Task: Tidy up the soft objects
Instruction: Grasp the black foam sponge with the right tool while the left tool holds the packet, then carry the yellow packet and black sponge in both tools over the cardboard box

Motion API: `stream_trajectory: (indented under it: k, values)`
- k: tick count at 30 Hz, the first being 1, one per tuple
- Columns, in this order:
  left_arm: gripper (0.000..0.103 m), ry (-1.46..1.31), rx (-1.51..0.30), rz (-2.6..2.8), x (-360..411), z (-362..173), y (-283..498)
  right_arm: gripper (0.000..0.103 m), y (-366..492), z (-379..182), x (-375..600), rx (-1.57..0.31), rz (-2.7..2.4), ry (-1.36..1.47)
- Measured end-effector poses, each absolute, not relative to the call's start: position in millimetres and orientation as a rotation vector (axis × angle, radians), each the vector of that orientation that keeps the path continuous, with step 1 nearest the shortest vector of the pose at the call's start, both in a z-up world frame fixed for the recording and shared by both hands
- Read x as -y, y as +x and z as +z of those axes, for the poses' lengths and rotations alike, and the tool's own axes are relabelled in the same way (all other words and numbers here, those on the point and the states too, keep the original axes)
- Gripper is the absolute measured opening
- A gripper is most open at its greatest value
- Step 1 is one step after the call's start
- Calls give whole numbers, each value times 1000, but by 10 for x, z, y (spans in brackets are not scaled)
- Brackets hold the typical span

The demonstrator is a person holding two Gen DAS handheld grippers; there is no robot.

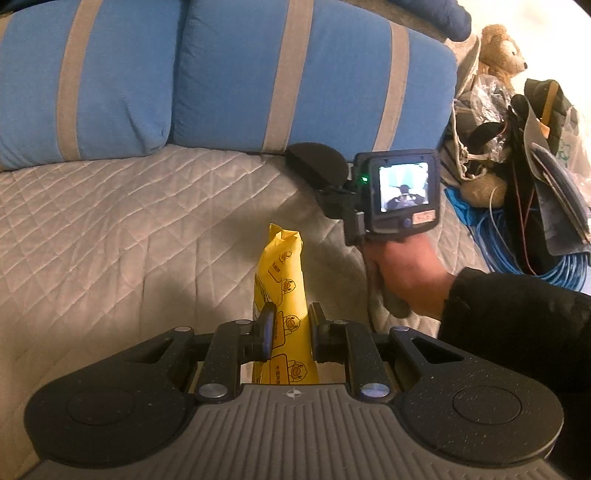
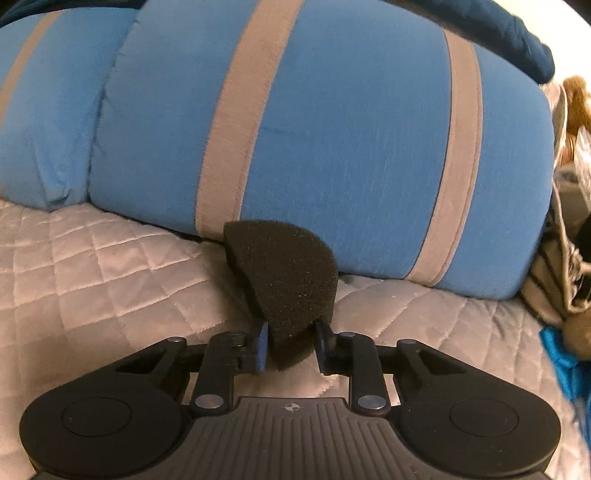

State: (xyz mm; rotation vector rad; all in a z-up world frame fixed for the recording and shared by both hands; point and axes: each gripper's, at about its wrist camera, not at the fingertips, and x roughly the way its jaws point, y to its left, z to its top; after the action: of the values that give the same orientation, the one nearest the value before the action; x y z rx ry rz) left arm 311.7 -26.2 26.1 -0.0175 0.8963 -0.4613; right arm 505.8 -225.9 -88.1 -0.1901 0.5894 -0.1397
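My left gripper [image 1: 291, 332] is shut on a yellow soft pack [image 1: 282, 266] printed with cartoon ducks. The pack stands upright between the pads, above the quilted sofa cover [image 1: 110, 221]. My right gripper [image 2: 291, 345] is shut on the near end of a black half-round foam piece [image 2: 288, 280]. The foam looks pinched in between the two pads. The foam's far end lies against the foot of a blue cushion [image 2: 332, 129]. In the left wrist view the same foam piece [image 1: 314, 162] sticks out ahead of the right gripper, which a person's hand [image 1: 406, 273] holds.
Two blue cushions with grey stripes [image 1: 295, 74] lean along the sofa back. At the right end are a brown teddy bear [image 1: 498, 48], a heap of bags and plastic [image 1: 517, 129], and coiled blue cable [image 1: 554, 273]. A dark blue cloth [image 2: 517, 33] lies on top.
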Motion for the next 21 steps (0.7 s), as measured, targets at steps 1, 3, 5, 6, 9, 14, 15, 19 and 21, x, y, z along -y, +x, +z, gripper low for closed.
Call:
stream_trajectory:
  k: [1,3,5,6,9,14,15,19,21]
  values:
    - [18,-19,-898,-462,266,255,3113,26,5003,-843,2272,-591,-139,-189]
    - [18,-16,-906,-461,277,233,3111,25,4892,-771,2307,-599,-136,-189]
    - [18,-13,-915,-456,285,215,3105,25,4760,-690,2346,-601,-134,-179]
    - [18,-12,-918,-455,284,210,3099,24,4705,-641,2370,-603,-129,-171]
    - [18,-8,-916,-457,292,198,3063,24,4495,-518,2406,-602,-118,-169]
    - [18,29,-870,-462,335,201,2971,23,4133,-296,2443,-605,-98,-156]
    - [18,33,-863,-462,338,202,2955,23,4061,-261,2447,-605,-95,-155]
    - [18,21,-860,-453,318,212,2862,23,3748,-72,2424,-607,-81,-134]
    - [18,14,-855,-449,291,228,2798,23,3600,18,2401,-605,-73,-131]
